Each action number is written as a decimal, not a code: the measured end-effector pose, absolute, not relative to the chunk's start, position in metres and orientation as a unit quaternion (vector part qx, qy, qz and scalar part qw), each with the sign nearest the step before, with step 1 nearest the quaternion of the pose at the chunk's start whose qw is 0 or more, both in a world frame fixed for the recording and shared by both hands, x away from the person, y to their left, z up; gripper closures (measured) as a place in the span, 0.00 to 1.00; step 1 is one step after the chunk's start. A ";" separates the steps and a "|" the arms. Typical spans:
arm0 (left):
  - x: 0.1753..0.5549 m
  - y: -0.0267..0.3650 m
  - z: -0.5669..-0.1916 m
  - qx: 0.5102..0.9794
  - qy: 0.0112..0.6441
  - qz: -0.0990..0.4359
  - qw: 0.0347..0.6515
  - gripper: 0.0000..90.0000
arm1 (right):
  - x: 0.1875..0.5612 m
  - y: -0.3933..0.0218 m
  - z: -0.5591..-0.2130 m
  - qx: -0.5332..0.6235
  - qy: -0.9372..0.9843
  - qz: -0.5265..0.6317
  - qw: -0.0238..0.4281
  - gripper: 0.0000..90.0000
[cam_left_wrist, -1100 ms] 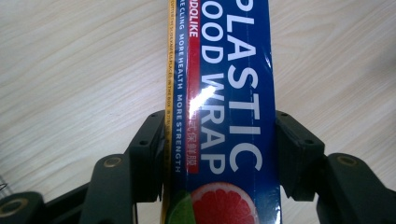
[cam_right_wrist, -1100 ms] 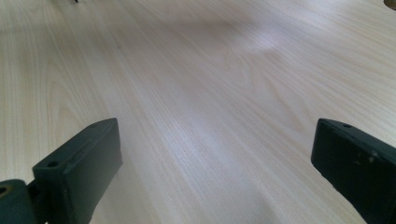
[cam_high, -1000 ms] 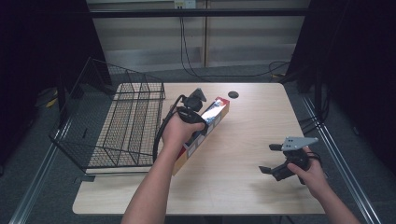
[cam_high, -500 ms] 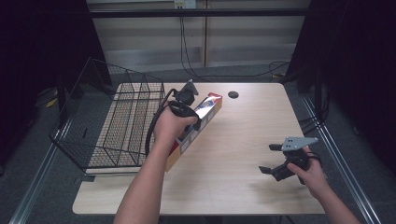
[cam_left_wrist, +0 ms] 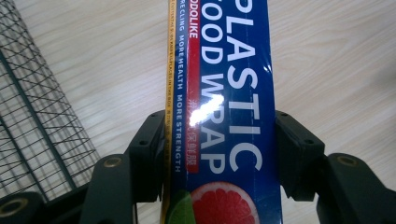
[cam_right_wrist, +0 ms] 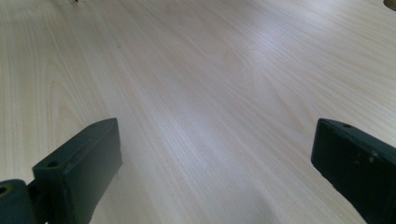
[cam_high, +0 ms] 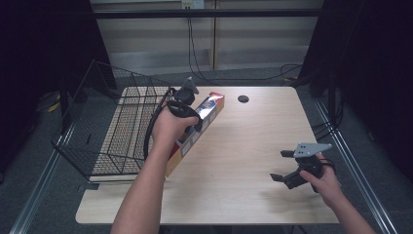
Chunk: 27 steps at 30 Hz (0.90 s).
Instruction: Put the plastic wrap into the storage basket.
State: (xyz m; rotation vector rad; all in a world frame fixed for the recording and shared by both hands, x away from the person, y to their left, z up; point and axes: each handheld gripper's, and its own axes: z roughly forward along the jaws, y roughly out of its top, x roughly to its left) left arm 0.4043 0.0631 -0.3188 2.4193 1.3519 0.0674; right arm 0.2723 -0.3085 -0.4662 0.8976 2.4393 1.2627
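One long blue plastic-wrap box point(cam_high: 195, 130), clamped in the left gripper point(cam_left_wrist: 219, 140), slants toward the black wire basket point(cam_high: 97, 131) at frame left.

The plastic wrap box point(cam_left_wrist: 224, 93) is blue with white lettering, a yellow edge and a red grapefruit picture.

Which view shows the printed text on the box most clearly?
The left gripper view: the box reads "PLASTIC FOOD WRAP", clamped in the left gripper. The high view shows its long shape beside the basket, text illegible.
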 end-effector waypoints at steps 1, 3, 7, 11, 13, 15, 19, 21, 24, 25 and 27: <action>0.404 0.064 -0.317 0.855 0.484 0.026 0.186 0.48 | 0.272 -0.309 -0.466 0.308 0.837 0.434 0.127 0.02; 0.404 0.067 -0.315 0.853 0.486 0.027 0.187 0.48 | 0.272 -0.309 -0.466 0.309 0.837 0.434 0.127 0.02; 0.405 0.071 -0.309 0.854 0.485 0.031 0.185 0.48 | 0.272 -0.309 -0.466 0.309 0.837 0.434 0.127 0.02; 0.405 0.075 -0.304 0.850 0.491 0.035 0.189 0.48 | 0.272 -0.309 -0.466 0.309 0.837 0.434 0.127 0.02; 0.405 0.078 -0.300 0.850 0.491 0.034 0.187 0.48 | 0.272 -0.309 -0.466 0.309 0.836 0.435 0.127 0.02; 0.405 0.079 -0.299 0.849 0.494 0.032 0.186 0.48 | 0.272 -0.309 -0.466 0.309 0.836 0.434 0.127 0.02; 0.405 0.083 -0.295 0.848 0.496 0.035 0.186 0.48 | 0.272 -0.309 -0.466 0.309 0.837 0.434 0.127 0.02; 0.405 0.085 -0.294 0.845 0.499 0.036 0.186 0.48 | 0.272 -0.309 -0.466 0.309 0.836 0.434 0.127 0.02; 0.405 0.087 -0.291 0.845 0.501 0.037 0.185 0.48 | 0.272 -0.309 -0.465 0.309 0.836 0.435 0.127 0.02; 0.405 0.088 -0.291 0.844 0.503 0.036 0.186 0.48 | 0.272 -0.309 -0.465 0.309 0.836 0.435 0.127 0.02; 0.405 0.090 -0.288 0.842 0.504 0.038 0.188 0.48 | 0.272 -0.309 -0.466 0.309 0.836 0.435 0.127 0.02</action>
